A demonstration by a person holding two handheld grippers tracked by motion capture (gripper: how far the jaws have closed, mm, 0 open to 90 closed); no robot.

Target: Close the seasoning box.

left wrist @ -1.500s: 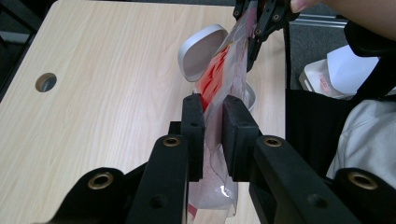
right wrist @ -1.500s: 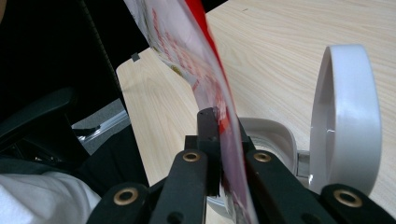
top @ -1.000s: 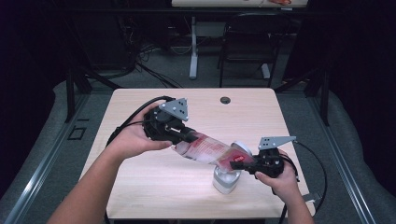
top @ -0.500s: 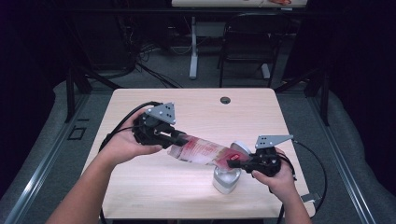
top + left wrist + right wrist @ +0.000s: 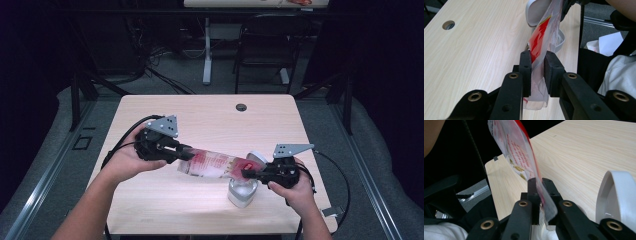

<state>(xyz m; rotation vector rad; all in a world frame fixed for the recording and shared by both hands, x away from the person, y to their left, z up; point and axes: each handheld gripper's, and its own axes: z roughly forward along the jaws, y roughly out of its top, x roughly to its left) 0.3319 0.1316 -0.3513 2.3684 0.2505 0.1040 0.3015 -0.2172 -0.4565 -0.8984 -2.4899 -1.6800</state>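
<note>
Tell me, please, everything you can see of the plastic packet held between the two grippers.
The packet is a thin, see-through plastic pouch printed in red and white. It hangs stretched almost level above the table, one end pinched in the left gripper, the other between the jaws of the right gripper, beside a white container.

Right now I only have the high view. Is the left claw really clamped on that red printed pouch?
Observer: Yes. In the left gripper view, the pads of the left claw press the edge of the pouch from both sides.
Operator: And the right claw?
Observer: The jaws of the right claw have just been opening. The pouch's other end lies between them, but I cannot tell whether they pinch it.
Operator: Anything close beside it?
Observer: In the right gripper view, a white lid stands raised just to the right of that claw.
</note>
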